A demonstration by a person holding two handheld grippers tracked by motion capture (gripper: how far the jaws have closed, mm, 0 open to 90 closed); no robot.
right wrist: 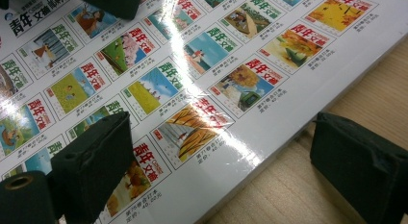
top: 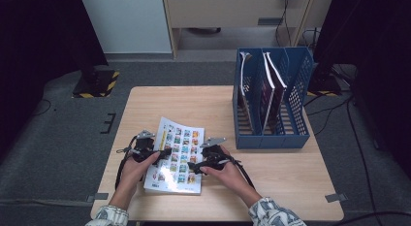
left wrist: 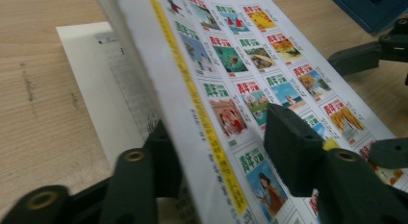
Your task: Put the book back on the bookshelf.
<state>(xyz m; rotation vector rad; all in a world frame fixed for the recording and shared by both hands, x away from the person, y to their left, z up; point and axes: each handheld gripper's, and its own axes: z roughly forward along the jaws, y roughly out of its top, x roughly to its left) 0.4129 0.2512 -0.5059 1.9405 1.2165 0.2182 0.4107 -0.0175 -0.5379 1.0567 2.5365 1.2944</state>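
Presently both claws are working on a magazine (top: 177, 155) lying at the near middle of the wooden counter (top: 271, 177), its glossy cover printed with a grid of small coloured pictures

Left claw (top: 162, 152) is sitting at the magazine's 9 o'clock edge. In the left gripper view (left wrist: 219, 152) the cover and a thickness of pages are lifting off the counter, tilting up, with one jaw under them and the other jaw on the printed face. Jaws are standing partway closed around that raised edge; whether both pads are actually pressing, I cannot tell. An inner page (left wrist: 101, 80) is lying flat beneath, exposed toward 9 o'clock

Right claw (top: 195, 169) is resting at the magazine's 3 o'clock side, near its lower corner. In the right gripper view (right wrist: 219, 166) its jaws are standing wide apart, one hovering over the cover, the other out over bare wood past the edge, gripping nothing. Glare is streaking across the cover there

Person's hands are coming in from 6 o'clock, patterned sleeves (top: 271, 214) showing at the frame's bottom

Blue file rack (top: 295, 119) is standing at 2 o'clock from the magazine, well apart, near the counter's far right edge. Several books (top: 266, 95) are leaning upright in its compartments
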